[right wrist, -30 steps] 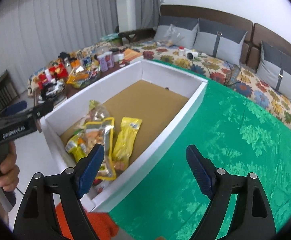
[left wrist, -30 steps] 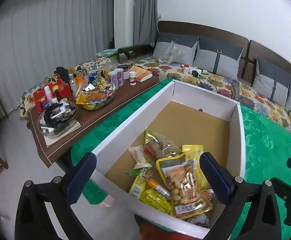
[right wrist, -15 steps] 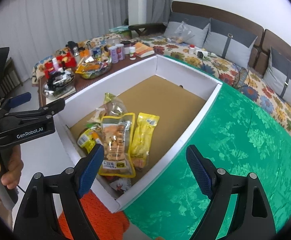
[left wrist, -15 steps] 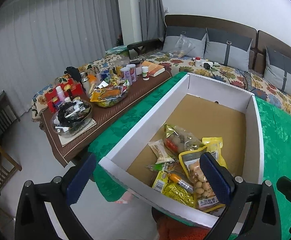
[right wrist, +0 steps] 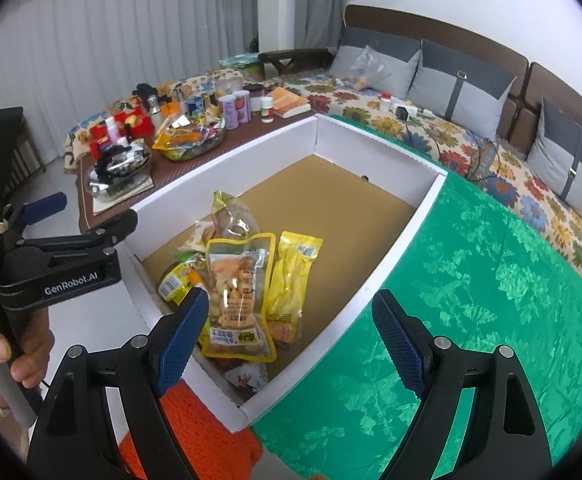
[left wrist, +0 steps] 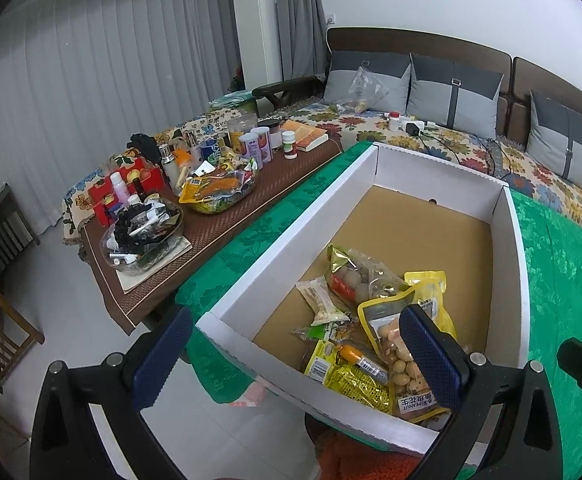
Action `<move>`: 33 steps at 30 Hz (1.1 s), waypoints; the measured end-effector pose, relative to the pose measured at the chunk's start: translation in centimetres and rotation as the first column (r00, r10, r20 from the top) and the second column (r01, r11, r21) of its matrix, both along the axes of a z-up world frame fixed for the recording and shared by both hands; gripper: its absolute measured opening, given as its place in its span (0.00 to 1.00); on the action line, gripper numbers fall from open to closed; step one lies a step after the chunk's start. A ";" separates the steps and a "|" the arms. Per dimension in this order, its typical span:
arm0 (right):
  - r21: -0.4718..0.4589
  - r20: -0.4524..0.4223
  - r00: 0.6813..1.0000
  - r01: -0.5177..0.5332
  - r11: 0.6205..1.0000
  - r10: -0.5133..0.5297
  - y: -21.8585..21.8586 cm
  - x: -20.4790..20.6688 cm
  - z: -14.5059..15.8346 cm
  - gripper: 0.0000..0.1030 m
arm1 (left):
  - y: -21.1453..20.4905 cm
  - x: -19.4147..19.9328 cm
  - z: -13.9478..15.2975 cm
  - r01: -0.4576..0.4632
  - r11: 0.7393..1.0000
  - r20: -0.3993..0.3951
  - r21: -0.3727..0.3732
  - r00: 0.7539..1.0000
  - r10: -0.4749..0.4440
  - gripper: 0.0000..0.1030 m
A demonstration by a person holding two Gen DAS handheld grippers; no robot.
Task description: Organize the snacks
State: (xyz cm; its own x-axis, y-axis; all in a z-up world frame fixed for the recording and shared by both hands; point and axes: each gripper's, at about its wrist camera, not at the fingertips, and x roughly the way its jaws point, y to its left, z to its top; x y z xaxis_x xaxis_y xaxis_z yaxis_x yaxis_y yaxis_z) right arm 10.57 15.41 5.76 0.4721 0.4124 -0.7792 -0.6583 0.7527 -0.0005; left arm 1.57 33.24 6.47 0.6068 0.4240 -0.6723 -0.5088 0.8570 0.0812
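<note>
Both grippers hover wide open and empty: the left gripper [left wrist: 291, 354] over the box's near corner, the right gripper [right wrist: 287, 332] over its near rim. The snacks [right wrist: 237, 280] lie heaped in the near end of the box [right wrist: 375, 148], the far half bare. This fits either sorting underway or packets just gathered. The peanut pouch [right wrist: 235, 300] lies flat, long axis running near-to-far, label end nearest.

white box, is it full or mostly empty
Mostly empty. The white box holds a small pile of snack packets at its near end only; the rest of its brown floor is bare.
</note>
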 end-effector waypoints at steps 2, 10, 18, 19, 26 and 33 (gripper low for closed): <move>-0.005 0.004 1.000 0.001 1.000 -0.001 0.0 0.0 0.0 0.84 | 0.0 0.0 0.0 0.001 1.000 0.000 0.000 1.000 -0.001 0.99; -0.015 0.000 1.000 0.008 1.000 -0.008 0.0 0.2 0.0 0.84 | -0.1 0.0 -0.1 0.002 1.000 -0.001 0.001 1.000 -0.002 0.99; -0.016 0.003 1.000 -0.006 1.000 0.006 0.3 0.0 0.0 0.84 | -0.1 0.0 -0.1 0.002 1.000 -0.002 0.001 1.000 -0.002 0.99; -0.016 0.003 1.000 -0.008 1.000 0.008 0.4 -0.1 0.0 0.84 | -0.1 0.0 -0.1 0.002 1.000 -0.002 0.001 1.000 -0.002 0.99; -0.019 0.004 1.000 -0.018 1.000 0.018 0.6 -0.2 0.2 0.84 | -0.1 0.0 -0.1 0.003 1.000 -0.002 0.000 1.000 -0.003 0.99; -0.019 0.004 1.000 -0.017 1.000 0.017 0.7 -0.2 0.1 0.84 | 0.0 0.1 -0.5 0.003 1.000 -0.003 -0.004 1.000 -0.003 0.99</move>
